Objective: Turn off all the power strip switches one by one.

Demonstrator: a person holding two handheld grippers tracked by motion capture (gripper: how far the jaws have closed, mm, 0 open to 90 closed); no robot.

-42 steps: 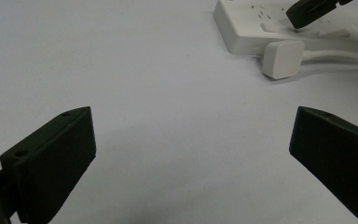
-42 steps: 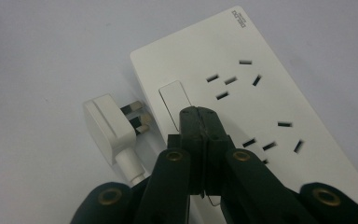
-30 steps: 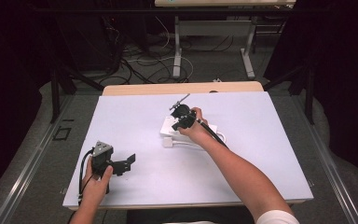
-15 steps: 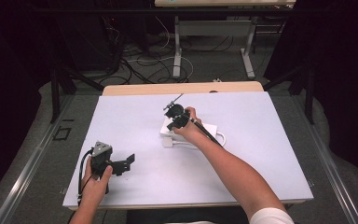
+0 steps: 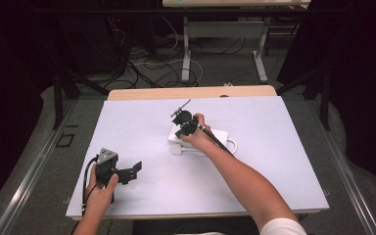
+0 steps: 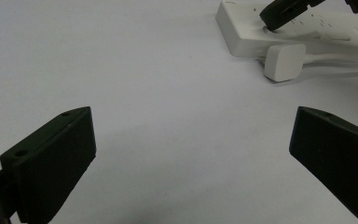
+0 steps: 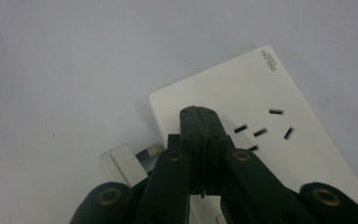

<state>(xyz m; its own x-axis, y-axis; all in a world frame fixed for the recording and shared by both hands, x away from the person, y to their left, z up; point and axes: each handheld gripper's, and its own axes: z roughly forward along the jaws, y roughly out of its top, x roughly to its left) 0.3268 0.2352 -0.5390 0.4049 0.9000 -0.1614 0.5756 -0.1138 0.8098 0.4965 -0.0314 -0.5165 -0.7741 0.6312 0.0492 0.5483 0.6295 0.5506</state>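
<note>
Power strip: the white power strip [image 5: 210, 139] is lying flat near the middle of the tabletop [image 5: 293, 161], in the center of the high view and at the upper right of the left gripper view.
Right tongs: the right tongs [image 7: 199, 122] are shut with nothing between them, their tip pressing down on the strip's top face beside the socket slots.
Left tongs: the left tongs [image 6: 186, 154] are gaping wide, hovering at the lower left of the high view, well apart from the strip.
Handling: it is looking stiff, light and smooth, so likely sliding when pushed; gripping across its 2 long edges seems best.
Nearby: a small white plug [image 6: 284, 61] is lying against the strip's near side, its white cord [image 5: 231, 145] looping at the right end and possibly snagging.
</note>
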